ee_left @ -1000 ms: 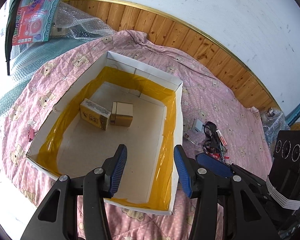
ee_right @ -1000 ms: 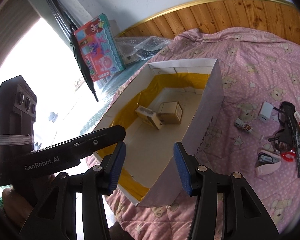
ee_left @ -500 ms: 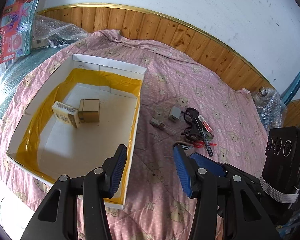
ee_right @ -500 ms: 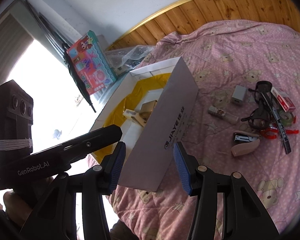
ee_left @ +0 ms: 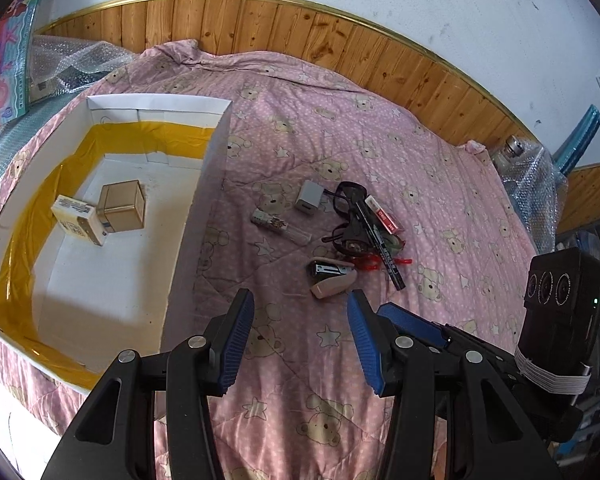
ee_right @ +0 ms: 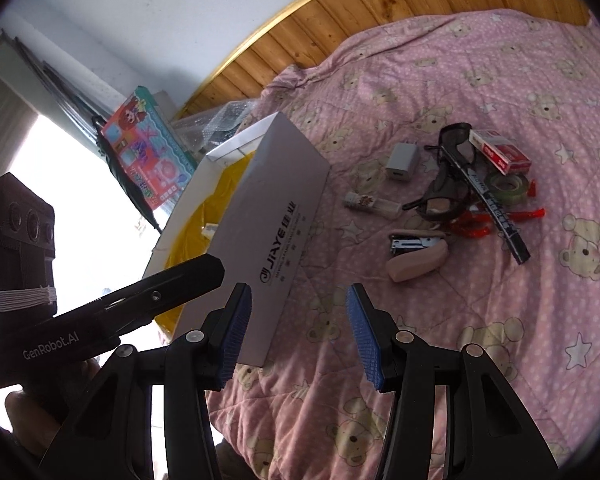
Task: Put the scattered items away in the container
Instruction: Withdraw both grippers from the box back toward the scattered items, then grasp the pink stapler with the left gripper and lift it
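A white cardboard box [ee_left: 198, 204] with yellow tape inside lies on the pink quilt at the left; its outer wall [ee_right: 276, 208] faces the right wrist view. Two small cartons [ee_left: 122, 204] lie in it. Scattered to its right are a pink stapler [ee_left: 332, 280] [ee_right: 416, 256], a black marker [ee_left: 380, 246] [ee_right: 492, 204], dark glasses [ee_left: 350, 216] [ee_right: 448, 196], a grey charger [ee_left: 309, 196] [ee_right: 402, 159], a small vial [ee_left: 278, 226] [ee_right: 370, 203], a red box [ee_right: 500, 152], tape roll [ee_right: 506, 186] and red scissors [ee_right: 472, 226]. My left gripper [ee_left: 300, 340] and right gripper [ee_right: 298, 334] hover open and empty above the quilt, short of the stapler.
Wooden wall panelling [ee_left: 340, 40] runs behind the bed. Bubble wrap [ee_left: 76, 60] and a colourful toy box [ee_right: 148, 156] lie at the far left. A wrapped bottle [ee_left: 528, 168] stands at the right edge. The other gripper's body [ee_left: 560, 312] sits to my lower right.
Both grippers have swung right, away from over the box and toward the scattered pile. The stapler and marker now lie just ahead of the fingers. Both stayed open.
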Action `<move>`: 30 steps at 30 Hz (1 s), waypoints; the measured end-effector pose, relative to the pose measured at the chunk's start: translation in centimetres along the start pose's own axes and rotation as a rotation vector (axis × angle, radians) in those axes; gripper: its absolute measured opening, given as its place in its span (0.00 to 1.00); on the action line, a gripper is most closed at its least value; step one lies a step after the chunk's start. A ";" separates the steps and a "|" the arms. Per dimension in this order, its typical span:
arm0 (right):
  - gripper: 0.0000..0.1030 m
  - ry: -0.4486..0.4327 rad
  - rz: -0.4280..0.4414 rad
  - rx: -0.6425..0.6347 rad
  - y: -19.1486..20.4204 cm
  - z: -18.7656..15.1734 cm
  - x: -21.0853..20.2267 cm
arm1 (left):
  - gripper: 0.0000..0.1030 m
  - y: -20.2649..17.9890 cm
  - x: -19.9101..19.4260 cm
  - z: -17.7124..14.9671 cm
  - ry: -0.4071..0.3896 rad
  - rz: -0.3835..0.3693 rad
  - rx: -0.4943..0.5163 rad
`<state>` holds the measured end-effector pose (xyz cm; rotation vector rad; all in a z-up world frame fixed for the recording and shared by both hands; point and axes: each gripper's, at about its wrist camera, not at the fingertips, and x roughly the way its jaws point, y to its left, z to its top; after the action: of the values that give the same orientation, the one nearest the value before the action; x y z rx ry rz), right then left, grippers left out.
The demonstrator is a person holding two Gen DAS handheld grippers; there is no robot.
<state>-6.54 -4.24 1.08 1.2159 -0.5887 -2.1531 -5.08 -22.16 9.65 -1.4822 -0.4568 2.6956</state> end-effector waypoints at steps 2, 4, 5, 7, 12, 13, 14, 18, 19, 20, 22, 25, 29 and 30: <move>0.51 -0.002 -0.015 0.021 -1.0 0.1 0.0 | 0.49 -0.4 0.9 0.0 0.015 -0.007 0.011; 0.51 -0.001 -0.032 0.038 -1.9 0.2 0.1 | 0.49 -0.8 2.0 0.1 0.032 -0.009 0.020; 0.51 0.000 -0.040 0.051 -2.4 0.2 0.2 | 0.49 -0.9 2.7 0.1 0.040 -0.009 0.023; 0.51 0.003 -0.057 0.074 -3.4 0.4 0.3 | 0.49 -1.2 4.0 0.3 0.057 -0.010 0.030; 0.46 0.015 -0.094 0.102 -5.2 0.8 0.7 | 0.49 -1.4 7.2 0.7 0.099 -0.011 0.037; 0.45 0.020 -0.101 0.106 -5.4 0.9 0.9 | 0.49 -1.4 7.6 0.9 0.105 -0.010 0.038; 0.43 0.028 -0.103 0.112 -5.7 0.9 1.2 | 0.49 -1.3 8.2 1.0 0.111 -0.008 0.040; 0.40 0.061 -0.107 0.129 -6.6 0.7 2.6 | 0.49 -1.1 10.6 1.7 0.135 0.006 0.050; 0.40 0.071 -0.106 0.133 -6.8 0.7 3.0 | 0.49 -1.0 11.2 1.9 0.141 0.007 0.051; 0.40 0.080 -0.105 0.134 -6.9 0.7 3.4 | 0.49 -1.0 11.7 2.1 0.146 0.010 0.052; 0.40 0.100 -0.102 0.133 -7.2 0.6 4.2 | 0.49 -0.9 12.8 2.5 0.152 0.012 0.055; 0.41 0.128 -0.101 0.124 -7.5 0.6 5.3 | 0.49 -0.8 14.3 3.0 0.163 0.033 0.068; 0.41 0.149 -0.113 0.106 -7.7 0.7 6.7 | 0.49 -0.1 16.1 3.3 0.190 0.052 0.064; 0.41 0.154 -0.116 0.102 -7.7 0.7 7.0 | 0.49 0.0 16.5 3.3 0.196 0.056 0.061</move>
<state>-12.17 -3.34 -7.69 1.4890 -0.5798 -2.1216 -16.81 -20.24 -2.21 -1.7435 -0.3253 2.5431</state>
